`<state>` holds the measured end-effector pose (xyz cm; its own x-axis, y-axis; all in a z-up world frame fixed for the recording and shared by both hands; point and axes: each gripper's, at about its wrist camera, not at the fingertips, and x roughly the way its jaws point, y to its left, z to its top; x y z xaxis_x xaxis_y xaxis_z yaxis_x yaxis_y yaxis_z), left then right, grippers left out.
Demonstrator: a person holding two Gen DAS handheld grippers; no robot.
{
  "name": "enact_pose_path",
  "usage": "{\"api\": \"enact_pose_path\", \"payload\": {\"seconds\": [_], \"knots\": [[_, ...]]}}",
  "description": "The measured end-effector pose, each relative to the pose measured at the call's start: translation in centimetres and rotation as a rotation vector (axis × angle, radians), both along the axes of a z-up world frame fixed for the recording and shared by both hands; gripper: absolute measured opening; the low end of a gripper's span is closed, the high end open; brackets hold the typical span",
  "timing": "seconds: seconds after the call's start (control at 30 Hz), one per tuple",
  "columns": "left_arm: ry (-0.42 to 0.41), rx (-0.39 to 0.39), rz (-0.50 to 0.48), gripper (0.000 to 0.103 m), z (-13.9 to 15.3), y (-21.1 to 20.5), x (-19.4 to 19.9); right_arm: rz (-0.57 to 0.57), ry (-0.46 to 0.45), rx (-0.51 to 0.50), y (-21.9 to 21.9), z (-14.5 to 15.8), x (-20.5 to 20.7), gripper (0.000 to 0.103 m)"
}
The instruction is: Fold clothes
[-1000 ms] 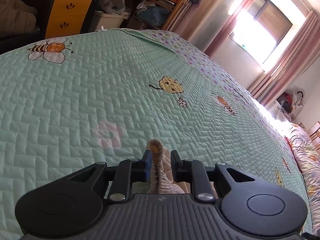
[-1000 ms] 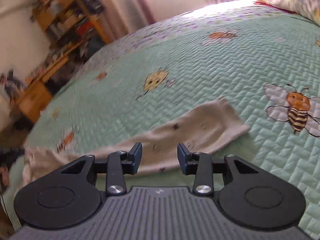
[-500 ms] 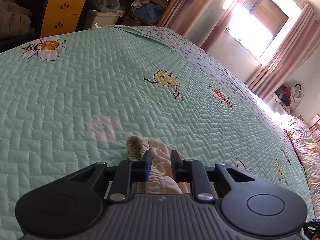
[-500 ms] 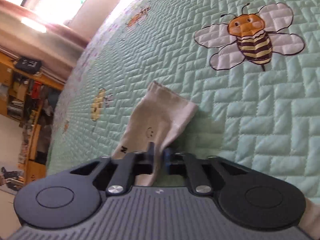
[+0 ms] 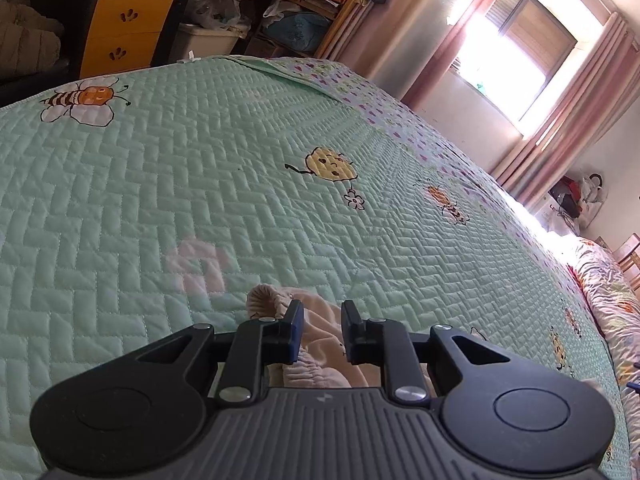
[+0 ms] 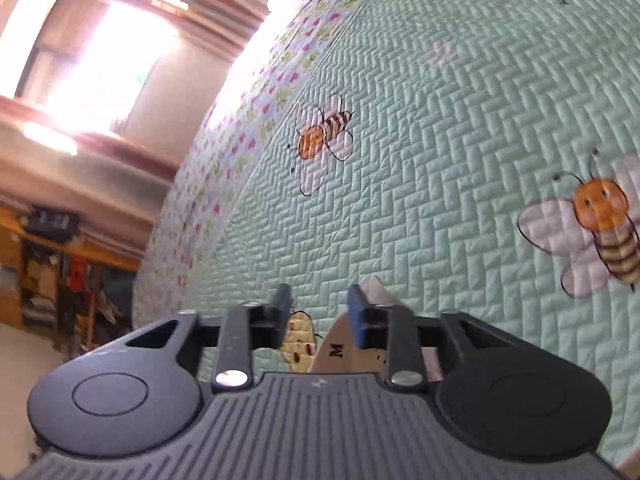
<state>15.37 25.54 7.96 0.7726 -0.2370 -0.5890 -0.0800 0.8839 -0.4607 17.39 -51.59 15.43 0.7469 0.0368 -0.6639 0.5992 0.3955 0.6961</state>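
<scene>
Nearest to me, my left gripper (image 5: 320, 330) stands at a narrow gap with the gathered waistband of the beige garment (image 5: 316, 344) bunched between its jaws; the cloth fills the space, so I read it as gripped there, low over the quilt (image 5: 200, 200). The garment's ruffled edge pokes out just past the left fingertip (image 5: 295, 320) and rests on the bedspread.

On the other side, my right gripper (image 6: 318, 312) has just been opening: its jaws stand apart, and the pale leg end with a printed letter M lies below and against the right-hand pad, not pinched. That view is blurred, so I can't swear the cloth is entirely free of the pad.

My judgement: the garment looks doubled over with one fold laid down, and the right hand has let go of its end. What remains is smoothing it, perhaps a second fold, and releasing the waistband.

Farther off, printed bees dot the green quilt, with the drawers (image 5: 124, 20) and window (image 5: 532, 52) beyond.
</scene>
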Motion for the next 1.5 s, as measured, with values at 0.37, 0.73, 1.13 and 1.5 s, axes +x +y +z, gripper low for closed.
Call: {"api": "enact_pose_path", "payload": {"seconds": [0.37, 0.73, 1.13, 1.5], "knots": [[-0.015, -0.014, -0.001, 0.021, -0.4, 1.4, -2.4, 0.194, -0.026, -0.017, 2.5, -10.1, -9.0, 0.042], [0.083, -0.063, 0.04, 0.025, -3.4, 2.8, -2.8, 0.131, -0.129, 0.038, 2.4, -13.6, -7.2, 0.003], [-0.005, -0.148, 0.007, 0.029, -2.8, 2.7, -11.1, 0.108, -0.152, -0.084, 0.6, -11.1, -12.8, 0.026], [-0.042, -0.32, 0.183, 0.03, -4.0, 2.4, -22.8, 0.876, -0.273, -0.558, 25.6, -5.1, -15.4, 0.028]]}}
